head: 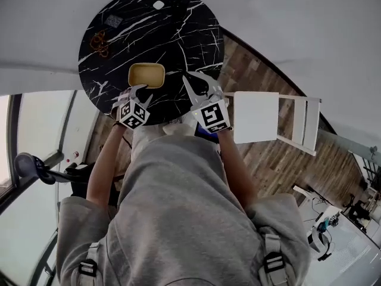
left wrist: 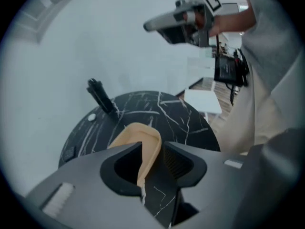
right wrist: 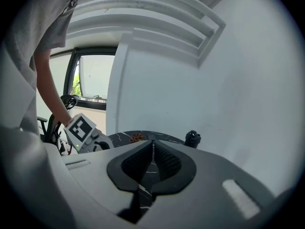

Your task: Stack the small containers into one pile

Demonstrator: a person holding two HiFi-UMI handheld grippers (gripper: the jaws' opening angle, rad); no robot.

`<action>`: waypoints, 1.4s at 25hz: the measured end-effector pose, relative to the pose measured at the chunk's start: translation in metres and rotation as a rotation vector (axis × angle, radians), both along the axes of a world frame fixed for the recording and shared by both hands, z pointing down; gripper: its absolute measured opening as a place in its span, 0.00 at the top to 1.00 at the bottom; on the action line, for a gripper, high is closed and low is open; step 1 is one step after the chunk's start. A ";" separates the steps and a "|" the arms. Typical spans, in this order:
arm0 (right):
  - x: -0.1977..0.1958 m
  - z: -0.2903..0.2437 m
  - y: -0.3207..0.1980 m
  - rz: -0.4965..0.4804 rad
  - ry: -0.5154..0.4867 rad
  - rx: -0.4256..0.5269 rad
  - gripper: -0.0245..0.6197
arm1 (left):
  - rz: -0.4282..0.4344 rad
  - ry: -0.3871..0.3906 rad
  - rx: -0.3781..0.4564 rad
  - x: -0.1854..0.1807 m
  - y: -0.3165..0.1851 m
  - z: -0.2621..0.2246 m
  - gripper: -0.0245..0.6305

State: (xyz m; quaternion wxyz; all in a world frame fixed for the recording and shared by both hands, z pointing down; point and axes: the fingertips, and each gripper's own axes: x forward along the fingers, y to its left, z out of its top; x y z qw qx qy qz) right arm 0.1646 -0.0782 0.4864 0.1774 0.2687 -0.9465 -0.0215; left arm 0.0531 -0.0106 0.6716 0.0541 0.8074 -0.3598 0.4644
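Straddling one wall of the container (left wrist: 138, 137), the left gripper (left wrist: 151, 149) points steeply down with its jaws spread. The tan wall stands between the pads, close against one, while bare marble shows beside the other, so nothing is pinched. This stance would suit either taking hold of the wall or letting it go, and the views do not settle which. The right gripper (right wrist: 153, 149) has its jaws pressed together on nothing. It is held nearly level over the near edge, apart from the container, probably to keep clear of the working side. The container rests upright on the table (head: 178, 28), nearer the person than the middle and just ahead of the left gripper. Only one tan shape is visible, and whether others are nested inside it cannot be told. No loose container lies elsewhere, so the pile is judged to be at or near completion. The table is round, black marble with white veins, and carries a few small items (head: 98, 40) at its far side. A white chair (head: 256, 117) stands beside it on a wood floor (head: 262, 159). The walls are pale, and a window (right wrist: 93, 82) lies on the person's left.
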 end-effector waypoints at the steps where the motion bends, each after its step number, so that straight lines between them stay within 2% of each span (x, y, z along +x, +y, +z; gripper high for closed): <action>1: 0.010 0.001 0.001 0.021 0.010 -0.008 0.91 | 0.053 -0.038 -0.054 0.001 0.001 0.017 0.75; 4: 0.039 0.004 0.002 0.087 0.031 -0.019 0.91 | 0.155 -0.097 -0.139 0.005 0.001 0.048 0.74; 7: 0.059 0.002 0.003 0.146 0.028 -0.016 0.91 | 0.164 -0.079 -0.162 0.009 -0.001 0.058 0.74; 9: 0.065 0.000 0.006 0.172 0.024 -0.012 0.91 | 0.152 -0.035 -0.143 0.014 -0.002 0.051 0.74; 11: 0.065 -0.004 0.007 0.185 0.017 -0.002 0.91 | 0.110 0.052 -0.087 0.021 -0.009 0.030 0.75; 16: 0.059 -0.017 0.005 0.189 -0.058 -0.020 0.94 | -0.087 0.376 0.151 0.030 -0.036 -0.063 0.80; 19: 0.049 -0.021 0.003 0.165 -0.087 -0.030 0.94 | -0.170 0.487 0.312 0.025 -0.040 -0.116 0.82; 22: 0.034 -0.025 0.002 0.123 -0.098 -0.027 0.94 | -0.219 0.526 0.454 0.018 -0.038 -0.162 0.84; 24: 0.022 -0.029 0.002 0.086 -0.105 -0.023 0.94 | -0.248 0.527 0.510 0.015 -0.034 -0.185 0.85; 30: -0.015 -0.057 0.008 -0.024 -0.119 0.007 0.94 | -0.323 0.531 0.609 0.002 -0.021 -0.240 0.87; 35: -0.044 -0.089 0.021 -0.100 -0.160 0.053 0.94 | -0.359 0.513 0.670 -0.009 -0.014 -0.266 0.89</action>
